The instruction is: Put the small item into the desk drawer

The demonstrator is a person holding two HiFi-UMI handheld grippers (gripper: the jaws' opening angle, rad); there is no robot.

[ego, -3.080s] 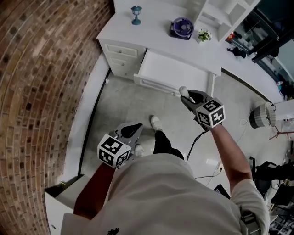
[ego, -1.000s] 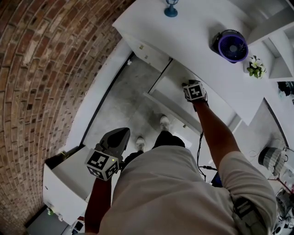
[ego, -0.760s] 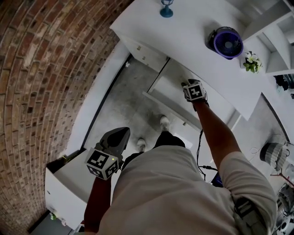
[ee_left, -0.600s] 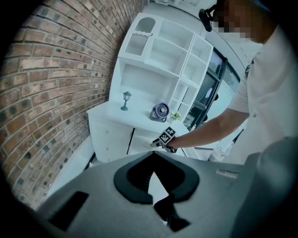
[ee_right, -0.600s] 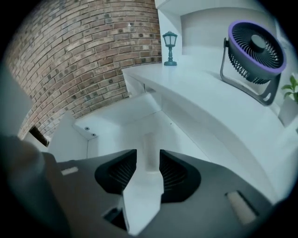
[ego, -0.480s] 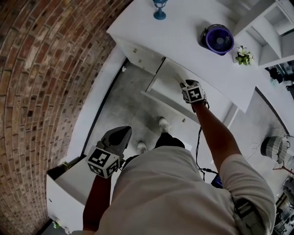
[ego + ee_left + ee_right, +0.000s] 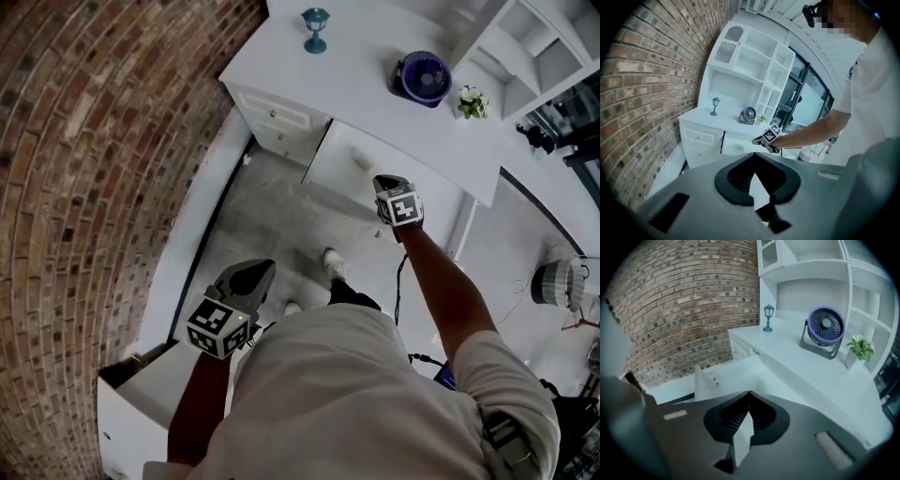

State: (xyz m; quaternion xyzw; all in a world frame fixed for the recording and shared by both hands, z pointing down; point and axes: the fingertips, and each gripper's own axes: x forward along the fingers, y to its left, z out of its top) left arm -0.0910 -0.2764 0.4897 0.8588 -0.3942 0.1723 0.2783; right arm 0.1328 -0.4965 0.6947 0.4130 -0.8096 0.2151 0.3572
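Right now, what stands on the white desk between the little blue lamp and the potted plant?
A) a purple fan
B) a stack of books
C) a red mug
A: the purple fan sits on the desk, between the blue lamp and the potted plant.

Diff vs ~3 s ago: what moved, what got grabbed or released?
The right tongs carried the small item over the open drawer, let it go there and drew back. Their jaws have just been closing and are now shut on nothing. The left tongs stayed low, shut and empty. The fan, lamp and plant are unmoved.
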